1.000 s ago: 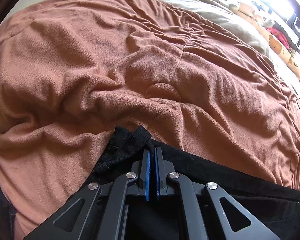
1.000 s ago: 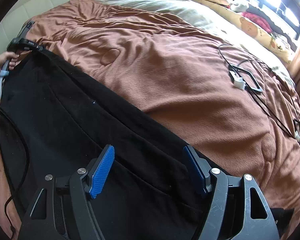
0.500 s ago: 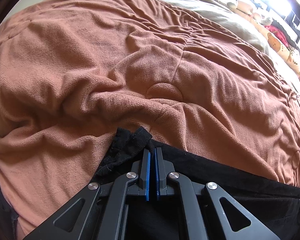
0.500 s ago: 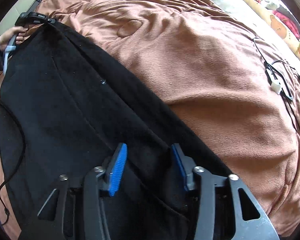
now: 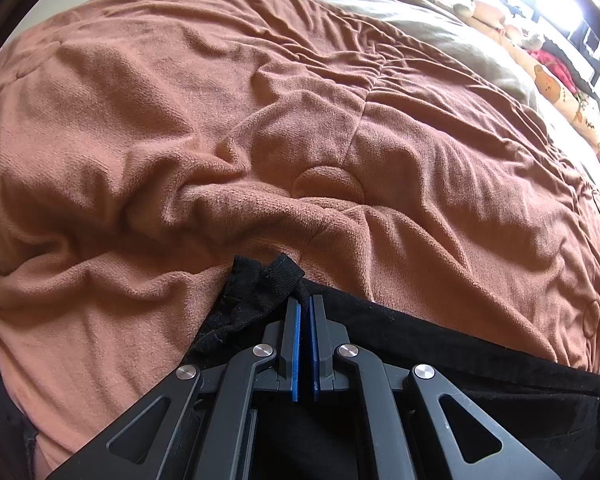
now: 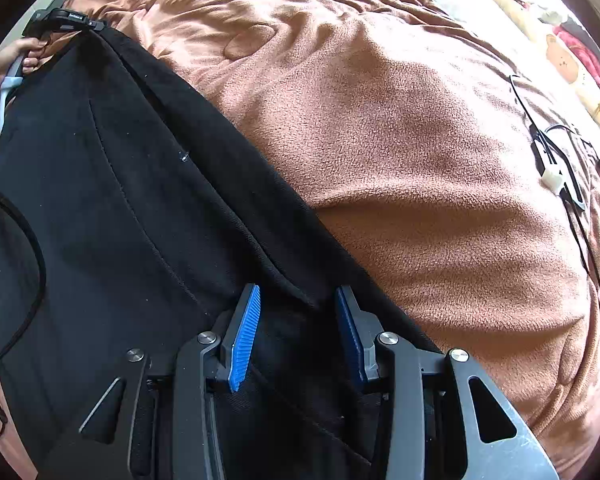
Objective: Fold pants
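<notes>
Left gripper (image 5: 304,304): black linkage frame, blue ribbed pads. Jaws pressed nearly together, clamped on a corner of the black pants (image 5: 259,292); a crumpled tab of cloth sticks out past the tips, lower centre of the left wrist view.

Right gripper (image 6: 297,300): same build, blue ribbed pads (image 6: 243,336). Jaws stand apart at a moderate gap, straddling a raised fold of the pants (image 6: 111,208) at lower centre of the right wrist view; whether the pads touch the cloth cannot be told.

Pants: black, soft matte weave with visible stitched seams, spread flat across the left half of the right wrist view, one long edge running diagonally from upper left to the gripper. At upper left a hand (image 6: 13,58) holds the other gripper at the far corner.

Blanket (image 5: 259,120): rust-brown fleece, nubbly, heavily creased, with round tufted dimples.

Black cable (image 6: 556,160): thin, looped with a white connector, lying on the blanket at right of the right wrist view.
</notes>
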